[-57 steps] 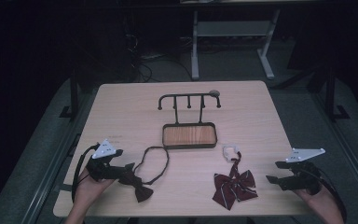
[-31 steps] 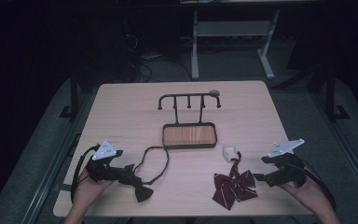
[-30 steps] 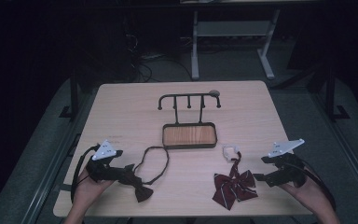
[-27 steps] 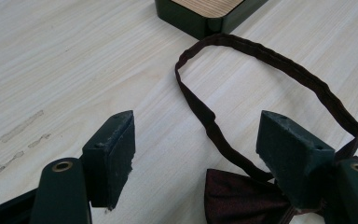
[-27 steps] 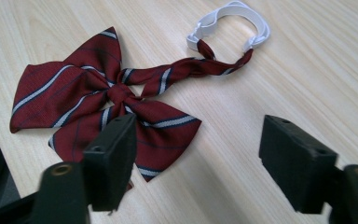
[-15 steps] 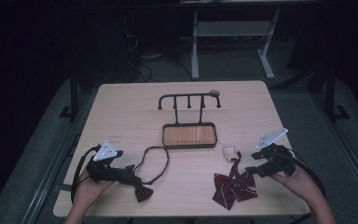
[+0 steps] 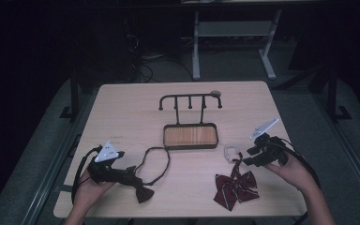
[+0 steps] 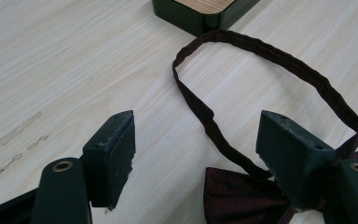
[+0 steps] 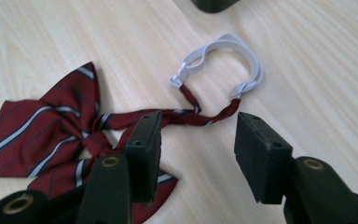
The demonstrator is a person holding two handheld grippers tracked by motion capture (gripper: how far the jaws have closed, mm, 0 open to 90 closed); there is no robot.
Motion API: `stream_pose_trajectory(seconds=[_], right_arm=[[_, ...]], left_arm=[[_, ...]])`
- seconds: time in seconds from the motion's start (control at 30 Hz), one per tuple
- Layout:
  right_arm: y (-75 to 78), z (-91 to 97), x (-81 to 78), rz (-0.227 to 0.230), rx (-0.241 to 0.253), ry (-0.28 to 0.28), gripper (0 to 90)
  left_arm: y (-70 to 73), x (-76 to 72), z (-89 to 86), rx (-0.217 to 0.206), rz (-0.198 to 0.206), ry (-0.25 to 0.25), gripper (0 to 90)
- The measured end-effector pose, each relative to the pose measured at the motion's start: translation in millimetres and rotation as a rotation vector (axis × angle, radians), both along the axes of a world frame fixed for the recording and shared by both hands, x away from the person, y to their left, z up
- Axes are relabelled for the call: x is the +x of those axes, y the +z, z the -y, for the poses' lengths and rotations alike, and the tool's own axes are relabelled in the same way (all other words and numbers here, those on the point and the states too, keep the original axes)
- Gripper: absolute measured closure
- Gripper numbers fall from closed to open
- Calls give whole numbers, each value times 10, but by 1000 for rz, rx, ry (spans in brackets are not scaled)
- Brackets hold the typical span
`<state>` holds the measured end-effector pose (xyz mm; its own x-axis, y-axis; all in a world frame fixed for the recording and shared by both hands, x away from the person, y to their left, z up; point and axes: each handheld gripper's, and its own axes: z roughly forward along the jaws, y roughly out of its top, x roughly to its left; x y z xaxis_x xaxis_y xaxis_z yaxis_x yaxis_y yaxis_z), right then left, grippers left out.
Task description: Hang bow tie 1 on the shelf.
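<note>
In the left gripper view, the dark bow tie (image 8: pixel 242 196) is cut off by the near edge, its knot hidden behind the right-hand pad. In the right gripper view, the striped bow tie (image 9: pixel 42 126) runs under the gripper body, and the tray's (image 9: pixel 212 4) corner is clipped at the far edge.

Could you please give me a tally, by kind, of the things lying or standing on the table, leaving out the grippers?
Bow ties: 2, a plain dark one with a dark band and a striped red one with a white strap
Hook racks with a wooden tray base: 1
Total: 3
</note>
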<state>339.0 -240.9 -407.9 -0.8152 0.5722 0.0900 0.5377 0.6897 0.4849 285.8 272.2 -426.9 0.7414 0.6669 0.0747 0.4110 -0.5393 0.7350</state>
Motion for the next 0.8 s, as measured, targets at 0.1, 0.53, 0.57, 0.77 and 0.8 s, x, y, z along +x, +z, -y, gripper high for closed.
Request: stream_pose_trajectory(seconds=[0.1,0.53,0.57,0.77,0.8], right_arm=[[0,-27,51,-14,-9,-3,535],[14,-129,226,-42,-41,8,563],[13,-137,235,-42,-46,8,563],[-8,-213,331,-51,-82,11,581],[-8,-213,331,-51,-82,11,581]], left_arm=[[3,1,6,-9,-4,5,286],[-6,2,13,-11,-7,2,287],[-8,0,16,-11,-11,2,287],[-11,3,20,1,-9,-3,286],[-11,2,20,2,-9,-4,286]])
